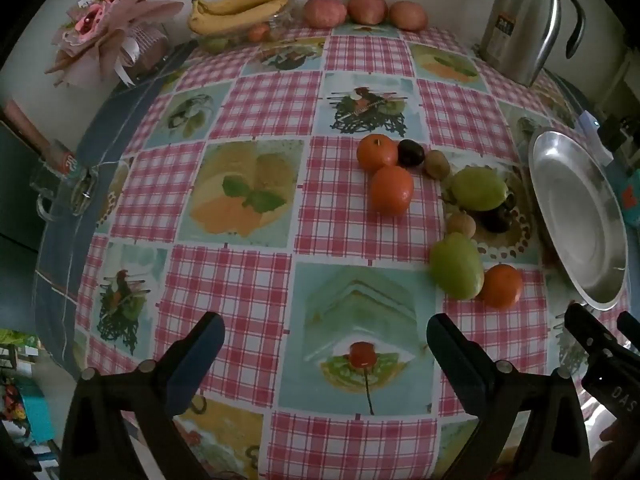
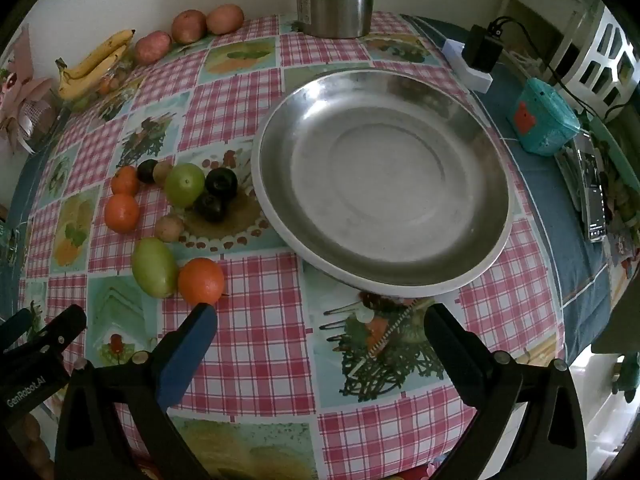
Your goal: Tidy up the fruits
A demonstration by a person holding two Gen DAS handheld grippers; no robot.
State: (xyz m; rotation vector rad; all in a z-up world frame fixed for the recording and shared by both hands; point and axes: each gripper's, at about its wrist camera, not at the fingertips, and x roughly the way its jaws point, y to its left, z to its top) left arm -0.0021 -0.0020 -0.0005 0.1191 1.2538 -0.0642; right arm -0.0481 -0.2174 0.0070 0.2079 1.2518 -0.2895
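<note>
The jaws of both grippers are spread fully wide and nothing is held between them. The left gripper (image 1: 324,344) is aimed steeply down at bare checked tabletop (image 1: 248,280); the right gripper (image 2: 320,336) is aimed the same way, just in front of the steel plate (image 2: 496,248).

No fruit is seen on the plate, so the task is judged to be at its very start. The loose fruits are gathered ahead of the left jaws and to their right, and ahead of the right jaws to their left. The nearest orange (image 2: 201,281) lies just beyond the left finger of the right gripper, touching a green fruit (image 2: 154,267). Farther off are found two more oranges (image 2: 122,213), a second green fruit (image 2: 185,185), three dark plums (image 2: 221,183) and two small brown fruits (image 2: 169,228). All of these are left to be moved. Bananas (image 1: 240,6) and three apples (image 1: 366,7) are kept far ahead at the wall, well apart from the group.

Both grippers are held side by side, near each other, above the tabletop's near part, touching nothing.
</note>
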